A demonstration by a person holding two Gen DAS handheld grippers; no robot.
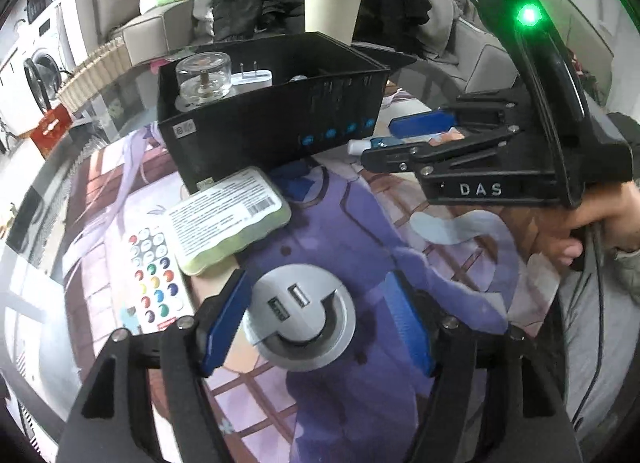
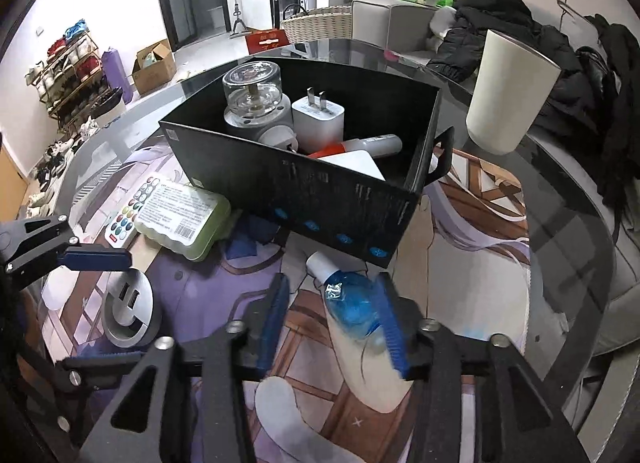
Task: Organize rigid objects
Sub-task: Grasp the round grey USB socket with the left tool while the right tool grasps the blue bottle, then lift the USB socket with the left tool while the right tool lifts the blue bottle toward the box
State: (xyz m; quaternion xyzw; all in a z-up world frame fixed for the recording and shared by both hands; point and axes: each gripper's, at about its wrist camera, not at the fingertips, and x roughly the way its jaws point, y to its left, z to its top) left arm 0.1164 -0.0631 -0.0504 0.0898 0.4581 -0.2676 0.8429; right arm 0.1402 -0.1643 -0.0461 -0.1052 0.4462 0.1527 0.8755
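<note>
Silver USB hub [image 1: 301,321] lies between the open left gripper's [image 1: 316,323] fingers.

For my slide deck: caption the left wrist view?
Left gripper open around a round USB hub, black box behind.

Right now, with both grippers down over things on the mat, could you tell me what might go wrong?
The silver USB hub is round and wider than it is tall, so the open left gripper may slip off it. The blue bottle lies against one finger of the right gripper, off-centre, and could roll toward the black box.
</note>
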